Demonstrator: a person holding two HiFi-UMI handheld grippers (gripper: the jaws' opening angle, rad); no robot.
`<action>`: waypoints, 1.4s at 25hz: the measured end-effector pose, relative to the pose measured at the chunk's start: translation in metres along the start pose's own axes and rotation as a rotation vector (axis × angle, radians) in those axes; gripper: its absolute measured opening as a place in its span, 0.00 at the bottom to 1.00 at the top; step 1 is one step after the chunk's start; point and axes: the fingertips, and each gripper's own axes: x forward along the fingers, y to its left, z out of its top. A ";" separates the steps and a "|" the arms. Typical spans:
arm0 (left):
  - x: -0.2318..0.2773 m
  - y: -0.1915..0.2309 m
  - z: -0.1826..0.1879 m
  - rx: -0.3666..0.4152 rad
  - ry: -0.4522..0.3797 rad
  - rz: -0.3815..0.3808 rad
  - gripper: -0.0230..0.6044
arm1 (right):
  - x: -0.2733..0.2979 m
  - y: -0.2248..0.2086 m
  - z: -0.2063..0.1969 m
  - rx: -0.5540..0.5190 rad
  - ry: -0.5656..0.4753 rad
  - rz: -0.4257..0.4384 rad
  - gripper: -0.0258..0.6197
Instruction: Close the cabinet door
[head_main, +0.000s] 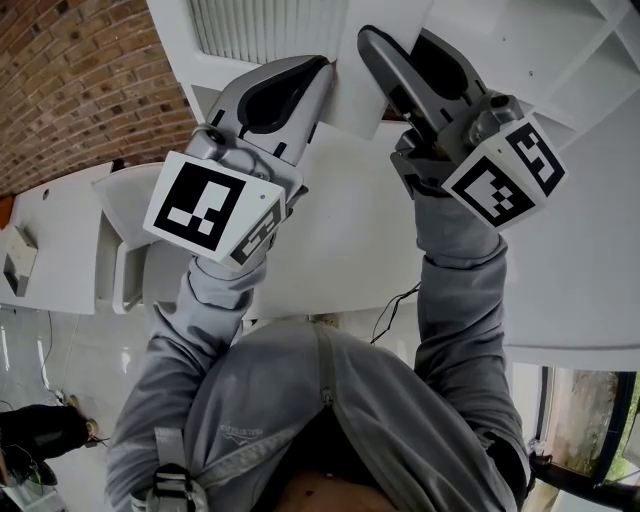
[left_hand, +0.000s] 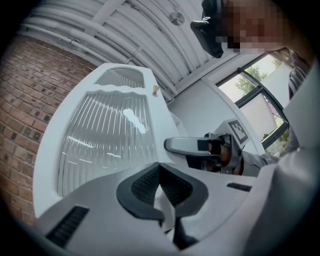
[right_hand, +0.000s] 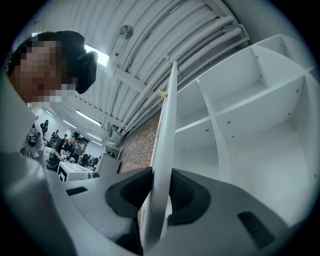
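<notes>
right gripper (right_hand: 159, 176) clamped on door (right_hand: 167, 125) edge. the thin white edge runs up centre frame between both pads (right_hand: 187, 192). open shelves (right_hand: 250, 105) to its right, brick wall (right_hand: 134, 150) to its left. left gripper (left_hand: 159, 169) closed, tips meeting, nothing held. door's ribbed glass panel (left_hand: 105, 140) fills centre-left just above it. head view: both grippers side by side, top centre, tips at the door.

brick wall (left_hand: 27, 95) | ribbed ceiling (left_hand: 125, 25) (strip lights (right_hand: 89, 119) on) | window (left_hand: 250, 80)
</notes>
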 end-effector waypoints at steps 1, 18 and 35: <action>0.003 -0.001 -0.001 0.002 0.005 0.004 0.05 | 0.000 -0.003 0.000 0.004 -0.001 0.008 0.20; 0.044 -0.006 -0.025 0.057 0.032 0.181 0.05 | 0.001 -0.046 -0.023 0.037 -0.031 0.175 0.20; 0.055 0.009 -0.030 0.051 0.045 0.175 0.05 | 0.016 -0.063 -0.028 0.064 -0.013 0.222 0.21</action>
